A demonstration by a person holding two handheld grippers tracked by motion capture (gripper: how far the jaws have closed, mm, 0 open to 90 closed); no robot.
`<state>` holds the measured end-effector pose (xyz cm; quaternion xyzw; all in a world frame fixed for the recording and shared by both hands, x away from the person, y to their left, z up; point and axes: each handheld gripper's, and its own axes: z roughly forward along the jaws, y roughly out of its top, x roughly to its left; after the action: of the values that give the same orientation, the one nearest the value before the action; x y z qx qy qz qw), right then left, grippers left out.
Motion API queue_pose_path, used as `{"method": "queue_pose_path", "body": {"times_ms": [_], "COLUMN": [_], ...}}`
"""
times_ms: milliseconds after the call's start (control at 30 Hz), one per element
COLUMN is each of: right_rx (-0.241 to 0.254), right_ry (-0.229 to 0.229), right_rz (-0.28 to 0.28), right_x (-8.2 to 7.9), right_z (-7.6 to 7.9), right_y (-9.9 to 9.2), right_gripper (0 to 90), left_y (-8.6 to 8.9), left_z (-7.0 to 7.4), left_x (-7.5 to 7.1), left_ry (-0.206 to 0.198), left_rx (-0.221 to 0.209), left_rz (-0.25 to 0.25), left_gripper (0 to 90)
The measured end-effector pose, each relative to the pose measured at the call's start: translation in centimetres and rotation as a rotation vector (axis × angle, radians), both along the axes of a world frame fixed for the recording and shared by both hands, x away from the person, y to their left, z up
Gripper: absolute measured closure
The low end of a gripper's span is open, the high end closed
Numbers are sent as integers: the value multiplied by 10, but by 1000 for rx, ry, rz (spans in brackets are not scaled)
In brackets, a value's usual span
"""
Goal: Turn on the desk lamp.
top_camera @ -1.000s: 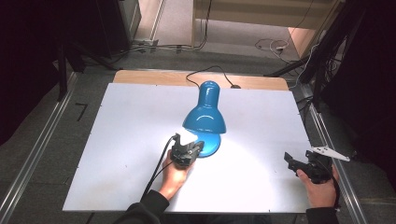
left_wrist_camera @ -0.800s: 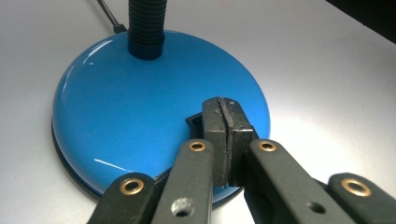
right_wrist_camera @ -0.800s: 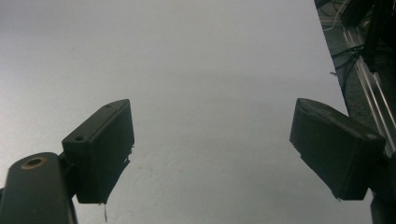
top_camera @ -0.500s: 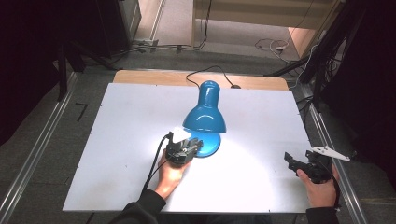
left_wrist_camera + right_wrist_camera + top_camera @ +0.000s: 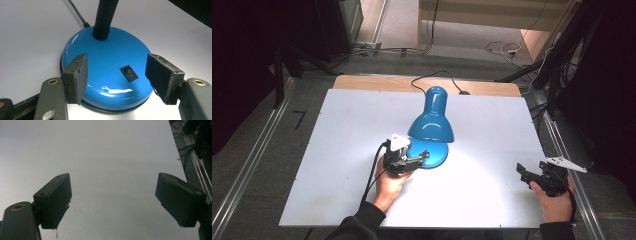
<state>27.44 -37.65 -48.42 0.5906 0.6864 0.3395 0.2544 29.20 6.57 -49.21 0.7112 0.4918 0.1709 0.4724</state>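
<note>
Here the lamp (image 5: pixel 430 131) stands mid-table (image 5: pixel 332 150), lit, its shade bent down over its own base (image 5: pixel 107 75). The left gripper (image 5: pixel 412 161) sits just in front of the base, at the side nearest the person. Its jaws have just been opening and now stand spread either side of the base's front, pads clear of the blue shell, nothing pinched between them. The switch (image 5: pixel 129 73) lies on the base between the two pads, nearer the right one as the left gripper view shows it.

The step in hand looks like working that rocker. To do it well, I would keep the gripper low and square to the base, bring one pad tip onto the raised half of the switch, and press straight down rather than sideways, so the light base does not skid. The neck (image 5: pixel 106 17) rises just behind the switch; stay short of it.

The right gripper (image 5: pixel 530 176) rests well to the right of the lamp near the table's edge, jaws wide apart over bare table.
</note>
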Motion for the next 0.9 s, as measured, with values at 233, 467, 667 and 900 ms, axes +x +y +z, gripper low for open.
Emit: {"method": "queue_pose_path", "body": {"times_ms": [233,467,667,900], "right_rx": [0,2,2,3], "right_ry": [1,2,3,4], "right_rz": [2,4,2,2], "right_x": [0,0,0,-1], "right_z": [0,0,0,0], "right_y": [0,0,0,-1], "right_gripper": [124,124,124,124], "left_y": [12,24,30,36], "left_z": [5,8,10,12], "left_x": [-3,-4,-5,-8], "left_ry": [-11,-12,-15,-10], "left_rx": [17,9,0,-7], "left_rz": [9,37,47,54], "left_gripper": [291,260,256,247]}}
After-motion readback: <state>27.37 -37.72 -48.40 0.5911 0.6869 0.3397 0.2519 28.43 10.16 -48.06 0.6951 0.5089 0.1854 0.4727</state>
